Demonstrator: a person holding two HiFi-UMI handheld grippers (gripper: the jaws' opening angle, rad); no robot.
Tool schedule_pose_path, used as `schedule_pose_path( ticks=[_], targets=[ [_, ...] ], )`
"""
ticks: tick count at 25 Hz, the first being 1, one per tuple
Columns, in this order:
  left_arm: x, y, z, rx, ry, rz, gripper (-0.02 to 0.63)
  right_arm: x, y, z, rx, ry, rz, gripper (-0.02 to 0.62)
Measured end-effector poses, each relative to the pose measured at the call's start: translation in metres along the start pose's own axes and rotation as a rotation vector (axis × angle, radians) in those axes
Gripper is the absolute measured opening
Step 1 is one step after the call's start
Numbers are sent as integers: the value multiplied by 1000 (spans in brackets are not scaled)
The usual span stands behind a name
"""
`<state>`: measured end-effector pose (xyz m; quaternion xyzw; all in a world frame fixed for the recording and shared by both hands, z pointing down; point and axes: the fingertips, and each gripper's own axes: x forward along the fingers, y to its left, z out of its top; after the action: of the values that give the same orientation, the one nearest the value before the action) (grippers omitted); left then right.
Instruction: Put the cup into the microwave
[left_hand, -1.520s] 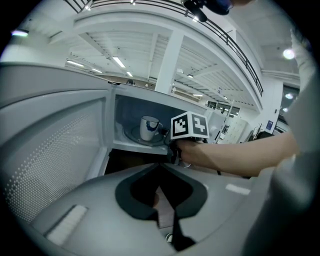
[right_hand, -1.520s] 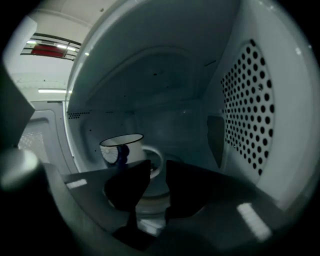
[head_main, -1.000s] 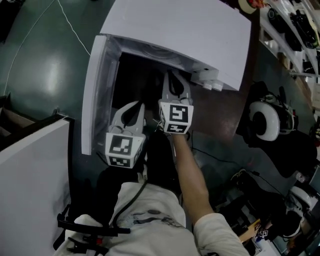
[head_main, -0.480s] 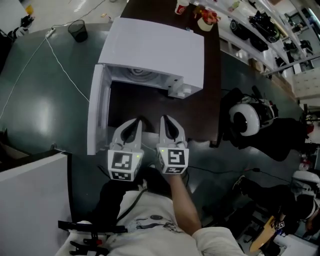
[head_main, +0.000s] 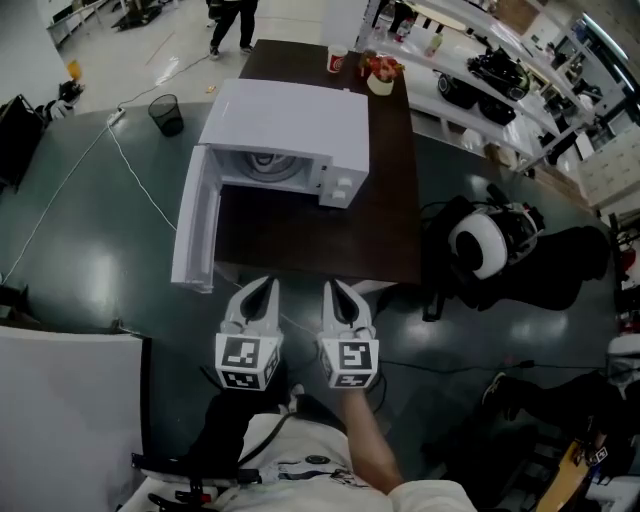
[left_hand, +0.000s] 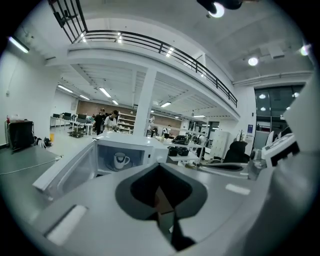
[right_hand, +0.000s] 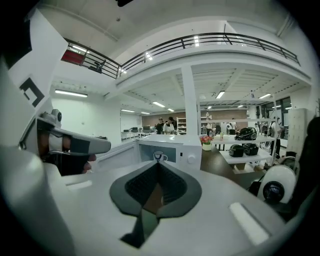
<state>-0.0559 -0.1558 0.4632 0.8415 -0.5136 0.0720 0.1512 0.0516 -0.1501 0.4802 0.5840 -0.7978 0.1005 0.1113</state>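
At left, the microwave door (head_main: 193, 235) stands swung wide. Our left tongs (head_main: 264, 285) are closed on nothing, just off the desk (head_main: 390, 220) edge. The cup (left_hand: 120, 160) already sits inside the microwave (head_main: 290, 120), so the placing looks done; we judge only shutting the door remains. Our right tongs (head_main: 334, 287) are likewise closed and empty.
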Motion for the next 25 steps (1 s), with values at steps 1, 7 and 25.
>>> schedule_pose_path(
  ticks=[1, 7, 25],
  targets=[
    [-13, -9, -3, 1, -4, 4, -2, -15, 3, -1, 7, -6, 6, 2],
    [-77, -45, -17, 21, -36, 19, -3, -91, 16, -11, 7, -24, 50, 2],
    [-166, -65, -26, 45, -70, 3, -2, -173, 58, -13, -27, -50, 77, 2]
  ],
)
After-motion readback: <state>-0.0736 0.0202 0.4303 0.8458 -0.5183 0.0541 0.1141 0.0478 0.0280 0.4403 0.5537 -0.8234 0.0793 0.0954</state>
